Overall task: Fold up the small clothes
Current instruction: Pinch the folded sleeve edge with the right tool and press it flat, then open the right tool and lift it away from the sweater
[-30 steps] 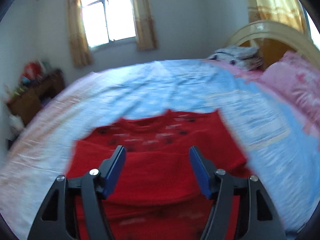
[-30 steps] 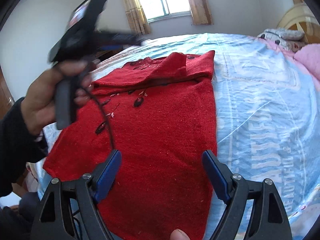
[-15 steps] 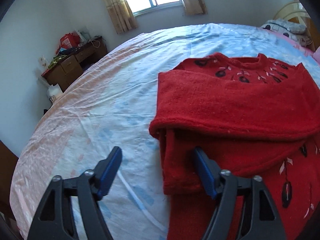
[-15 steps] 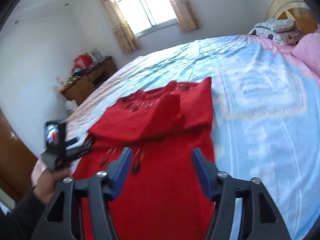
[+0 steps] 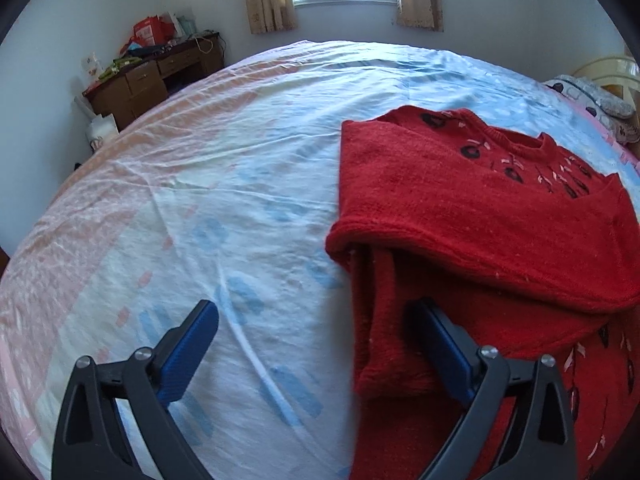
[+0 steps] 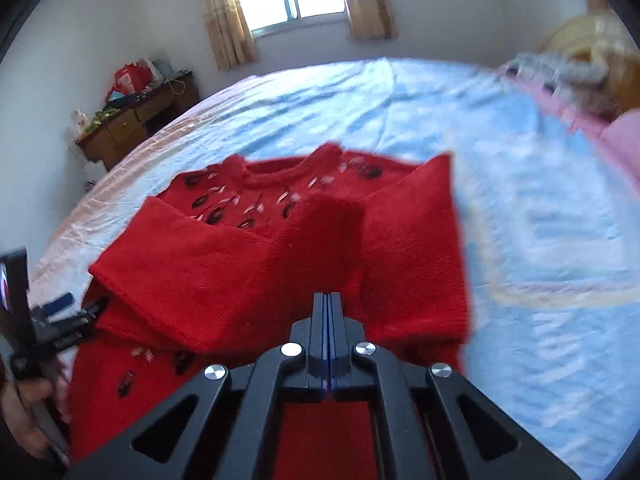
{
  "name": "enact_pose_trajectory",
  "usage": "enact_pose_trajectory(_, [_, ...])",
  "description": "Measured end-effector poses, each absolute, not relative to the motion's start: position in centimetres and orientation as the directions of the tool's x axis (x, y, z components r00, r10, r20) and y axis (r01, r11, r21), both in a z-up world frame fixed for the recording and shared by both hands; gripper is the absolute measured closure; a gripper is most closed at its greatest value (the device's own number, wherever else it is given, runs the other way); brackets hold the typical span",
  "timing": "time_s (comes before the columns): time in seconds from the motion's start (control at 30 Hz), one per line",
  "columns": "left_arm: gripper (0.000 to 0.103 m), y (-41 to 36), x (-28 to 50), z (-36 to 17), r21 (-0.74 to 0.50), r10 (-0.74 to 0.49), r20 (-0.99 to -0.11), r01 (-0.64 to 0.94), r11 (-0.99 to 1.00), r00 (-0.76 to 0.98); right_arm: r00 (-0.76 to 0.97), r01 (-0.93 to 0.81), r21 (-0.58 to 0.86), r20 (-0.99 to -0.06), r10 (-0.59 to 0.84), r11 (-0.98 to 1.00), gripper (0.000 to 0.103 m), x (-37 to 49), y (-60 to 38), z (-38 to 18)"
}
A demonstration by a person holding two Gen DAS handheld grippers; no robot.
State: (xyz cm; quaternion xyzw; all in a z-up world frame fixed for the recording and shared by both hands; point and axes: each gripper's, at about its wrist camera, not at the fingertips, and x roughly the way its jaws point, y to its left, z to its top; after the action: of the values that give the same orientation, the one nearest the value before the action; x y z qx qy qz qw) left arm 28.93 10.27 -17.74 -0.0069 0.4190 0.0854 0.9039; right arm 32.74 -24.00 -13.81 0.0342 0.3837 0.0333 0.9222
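Red fuzzy knit sweater (image 6: 224,264) on smooth blue-pink bedsheet (image 5: 240,184) — sleeves folded across chest. My right gripper (image 6: 327,300) clenched on nothing visible; left gripper (image 5: 316,344) released — straddling the sweater's edge.

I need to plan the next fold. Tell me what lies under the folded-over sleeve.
Under the folded sleeve lies the red sweater body, its chest pattern partly covered. Beneath that is the bedsheet; anything else underneath is hidden.

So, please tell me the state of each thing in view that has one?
Sweater: flat on the bed, both sleeves folded across the chest.
Left gripper: open, one finger on the sweater's edge, the other over the sheet.
Right gripper: shut, low over the sweater; whether it pinches cloth is hidden.
Curtains: drawn open.
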Motion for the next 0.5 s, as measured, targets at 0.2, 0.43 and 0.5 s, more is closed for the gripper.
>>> enact_pose_trajectory(0.2, [0.002,11.2,29.4,-17.9,0.007,0.106,-0.773,-0.159,0.987,0.625,0.724,0.02,0.088,-0.688,0.046,0.996,0.103,31.1,-27.1,-12.6])
enact_pose_trajectory(0.43, [0.002,11.3,29.4,-18.0,-0.003,0.096,-0.771,-0.155,0.988,0.629,0.686,-0.071,0.206,-0.7,0.198,0.976,0.039,33.0,-25.8,-13.5])
enact_pose_trajectory(0.5, [0.002,11.3,29.4,-18.0,-0.004,0.096,-0.77,-0.155,0.988,0.631,0.67,-0.071,0.154,-0.724,0.162,0.985,0.039,33.9,-24.7,-14.2])
